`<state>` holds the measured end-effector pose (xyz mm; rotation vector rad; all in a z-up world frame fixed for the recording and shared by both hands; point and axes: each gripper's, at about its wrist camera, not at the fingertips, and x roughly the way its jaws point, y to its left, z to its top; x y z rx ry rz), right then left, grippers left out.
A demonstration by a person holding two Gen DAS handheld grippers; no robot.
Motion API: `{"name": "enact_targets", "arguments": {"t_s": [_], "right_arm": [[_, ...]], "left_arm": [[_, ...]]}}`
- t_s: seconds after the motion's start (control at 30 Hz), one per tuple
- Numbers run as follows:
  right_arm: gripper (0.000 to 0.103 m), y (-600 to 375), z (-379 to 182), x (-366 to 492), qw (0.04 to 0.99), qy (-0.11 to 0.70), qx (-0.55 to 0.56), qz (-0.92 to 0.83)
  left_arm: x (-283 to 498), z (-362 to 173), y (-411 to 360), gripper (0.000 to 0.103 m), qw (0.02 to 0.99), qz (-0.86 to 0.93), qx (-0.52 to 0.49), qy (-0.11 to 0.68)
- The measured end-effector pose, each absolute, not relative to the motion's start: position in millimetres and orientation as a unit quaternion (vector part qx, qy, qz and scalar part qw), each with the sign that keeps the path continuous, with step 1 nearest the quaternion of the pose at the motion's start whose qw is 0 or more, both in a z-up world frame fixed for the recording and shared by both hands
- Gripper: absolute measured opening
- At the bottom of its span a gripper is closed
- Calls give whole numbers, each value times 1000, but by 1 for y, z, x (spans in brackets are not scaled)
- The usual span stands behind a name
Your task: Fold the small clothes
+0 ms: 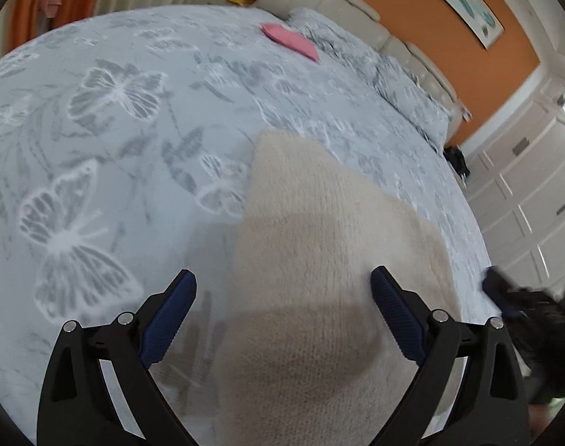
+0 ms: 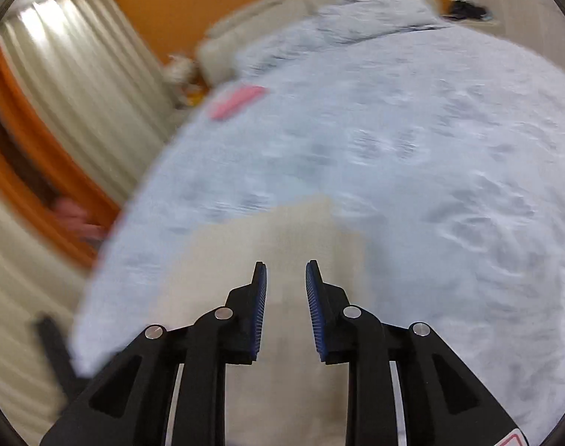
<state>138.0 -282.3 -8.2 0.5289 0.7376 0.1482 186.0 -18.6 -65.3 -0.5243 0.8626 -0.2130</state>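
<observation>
— Cream knit garment [image 1: 319, 260] lies lower centre on the butterfly-print bed [image 1: 115, 130], between the wide-open left tool [image 1: 283, 287].
— Right tool [image 2: 286, 271]?
— Partly open, empty. Orange wall [image 1: 449, 18] upper right.

Knit garment [image 1: 312, 260] lies on the bed cover [image 1: 115, 156], near its front edge. Left gripper [image 1: 282, 290] sits over the garment's near end, fingers wide, one on each side. Right gripper [image 2: 286, 278] is above the garment too, fingers partly apart. Folded cloth [image 1: 289, 41] lies far back, just before the pillows [image 1: 394, 70]; headboard [image 1: 342, 3] behind them.
</observation>
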Motion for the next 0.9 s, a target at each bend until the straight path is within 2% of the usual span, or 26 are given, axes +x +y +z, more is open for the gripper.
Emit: {"name": "enact_targets", "arguments": {"t_s": [0.1,0.2,0.27,0.3,0.33,0.43,0.53,0.57,0.6,0.63,0.8,0.9], "right_arm": [[23,-247,1,146,885,377,241,129],[23,-197,-15,167,871,406,213,178],[22,-169,-44,187,856,444,187,188],[17,-155,-65,199,849,472,159,179],[17,-146,-84,207,847,480,143,181],[17,-155,-61,209,842,483,163,178],[23,-175,-27,176,856,450,183,175],[29,-183,-20,160,861,442,187,167],[42,-195,-14,149,864,439,192,155],[46,-210,-14,129,863,443,201,138],[48,-270,-48,58,829,484,275,62],[48,-289,-78,45,790,506,339,67]], "left_arm": [[179,-48,12,92,880,-78,-302,359],[178,-44,46,94,884,-19,-330,330],[180,-48,57,94,879,2,-337,336],[182,-52,61,94,875,7,-342,343],[184,-56,63,94,869,6,-348,352],[188,-59,61,94,866,-2,-346,362],[189,-55,54,94,872,-20,-327,364],[189,-54,52,94,872,-28,-324,365],[188,-53,49,94,870,-44,-323,370],[188,-53,48,94,867,-56,-323,376],[154,-45,24,95,837,-153,-290,437],[121,-40,-4,96,841,-195,-192,466]]}}
